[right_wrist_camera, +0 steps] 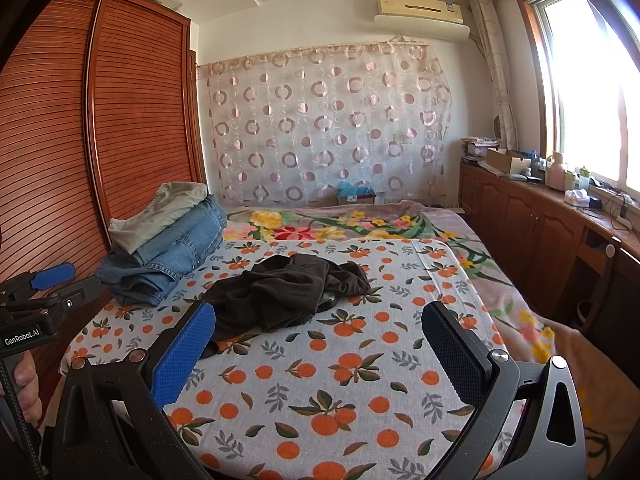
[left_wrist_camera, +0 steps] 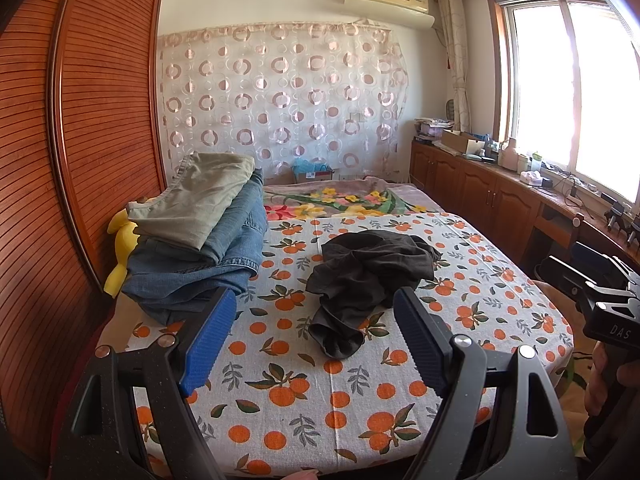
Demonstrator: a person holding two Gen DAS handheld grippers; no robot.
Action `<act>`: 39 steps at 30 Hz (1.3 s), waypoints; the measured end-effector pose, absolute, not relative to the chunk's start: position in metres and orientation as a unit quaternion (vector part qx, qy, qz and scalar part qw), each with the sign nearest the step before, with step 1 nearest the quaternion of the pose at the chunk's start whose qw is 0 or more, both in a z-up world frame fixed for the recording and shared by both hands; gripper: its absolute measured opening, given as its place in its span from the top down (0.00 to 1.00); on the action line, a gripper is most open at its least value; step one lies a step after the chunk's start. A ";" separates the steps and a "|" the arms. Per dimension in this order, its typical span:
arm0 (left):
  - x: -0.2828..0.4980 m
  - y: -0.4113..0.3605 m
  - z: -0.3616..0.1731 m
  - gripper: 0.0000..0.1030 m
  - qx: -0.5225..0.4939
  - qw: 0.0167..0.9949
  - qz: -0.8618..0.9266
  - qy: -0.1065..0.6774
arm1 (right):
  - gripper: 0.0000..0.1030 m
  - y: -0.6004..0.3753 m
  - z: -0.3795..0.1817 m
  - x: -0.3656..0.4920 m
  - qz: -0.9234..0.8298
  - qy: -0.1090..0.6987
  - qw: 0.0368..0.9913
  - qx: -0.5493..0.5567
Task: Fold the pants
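Note:
A crumpled pair of black pants [left_wrist_camera: 368,280] [right_wrist_camera: 280,292] lies in a heap on the orange-print bedsheet [left_wrist_camera: 304,400] [right_wrist_camera: 344,392], near the bed's middle. My left gripper [left_wrist_camera: 314,312] hovers open above the sheet, just short of the heap's near end, nothing between its blue pads. My right gripper [right_wrist_camera: 318,324] is open too, held back from the heap with bare sheet between its fingers. Each gripper also shows at the edge of the other's view, the right gripper [left_wrist_camera: 600,300] and the left gripper [right_wrist_camera: 52,280].
A stack of folded pants, khaki on blue jeans [left_wrist_camera: 200,232] [right_wrist_camera: 168,248], sits at the bed's left by the slatted wooden wardrobe [left_wrist_camera: 80,140]. A yellow toy [left_wrist_camera: 122,248] pokes out beside it. Low cabinets [left_wrist_camera: 480,188] with clutter run under the window at right. A floral blanket [right_wrist_camera: 360,220] covers the far bed.

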State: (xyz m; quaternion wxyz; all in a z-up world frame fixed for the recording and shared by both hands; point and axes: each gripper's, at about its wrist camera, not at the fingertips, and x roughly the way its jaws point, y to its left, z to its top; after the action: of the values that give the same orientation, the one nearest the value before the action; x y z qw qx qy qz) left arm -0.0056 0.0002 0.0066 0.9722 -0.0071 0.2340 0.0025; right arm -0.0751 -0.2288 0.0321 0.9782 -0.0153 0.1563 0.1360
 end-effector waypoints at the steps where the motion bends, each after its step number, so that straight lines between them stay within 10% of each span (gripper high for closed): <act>1: -0.005 0.000 0.006 0.21 -0.007 0.972 0.002 0.234 | 0.00 -0.229 0.032 -0.075 0.136 0.156 0.978 -0.015; 39: 0.024 0.009 -0.049 0.21 -0.006 0.953 -0.011 0.301 | 0.00 -0.238 0.016 -0.058 0.145 0.196 0.970 -0.019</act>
State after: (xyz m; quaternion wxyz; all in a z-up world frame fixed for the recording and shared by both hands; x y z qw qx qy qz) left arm 0.0245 0.0087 -0.0487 0.9535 -0.0057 0.3013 -0.0113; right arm -0.0576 -0.2382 0.0158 0.9697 -0.0194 0.1957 0.1447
